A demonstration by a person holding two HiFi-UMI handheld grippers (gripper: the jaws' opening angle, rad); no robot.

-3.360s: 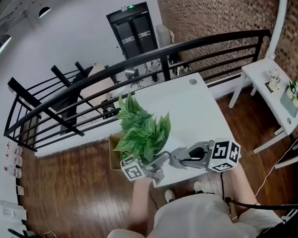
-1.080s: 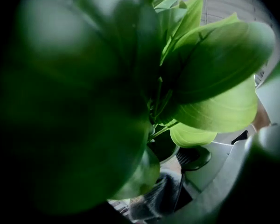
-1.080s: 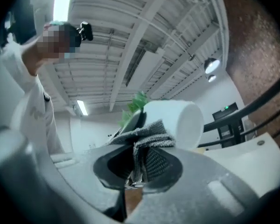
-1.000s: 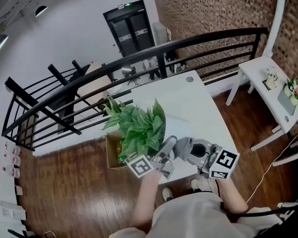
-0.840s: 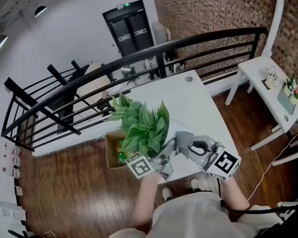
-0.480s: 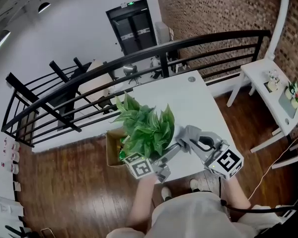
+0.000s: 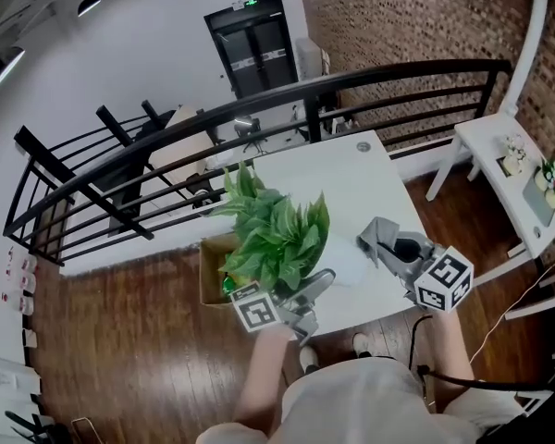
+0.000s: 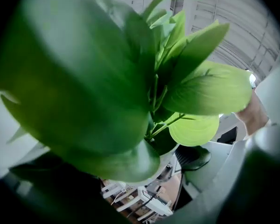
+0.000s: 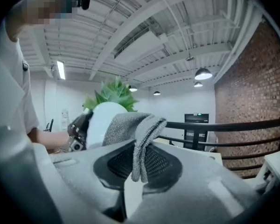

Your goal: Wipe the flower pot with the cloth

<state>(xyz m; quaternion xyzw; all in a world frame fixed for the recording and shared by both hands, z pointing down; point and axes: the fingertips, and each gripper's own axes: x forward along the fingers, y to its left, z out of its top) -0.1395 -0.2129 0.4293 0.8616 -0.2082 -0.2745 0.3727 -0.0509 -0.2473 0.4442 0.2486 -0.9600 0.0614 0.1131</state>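
Cloth of grey ribbed knit (image 9: pixel 139 125) hangs pinched in the closed jaws of the right gripper (image 7: pixel 377 237). The left gripper (image 7: pixel 316 283) clamps the smooth round white flower pot (image 9: pixel 104 120) by the near left corner of the white table (image 7: pixel 351 178).

White rounded flower pot (image 9: pixel 99 121), green leafy plant on top, roughly upright over near-left corner of white table (image 7: pixel 351 178). Grey knit cloth (image 9: pixel 130 127), folded, pinched in right gripper (image 9: pixel 132 171), over table's near-right edge.
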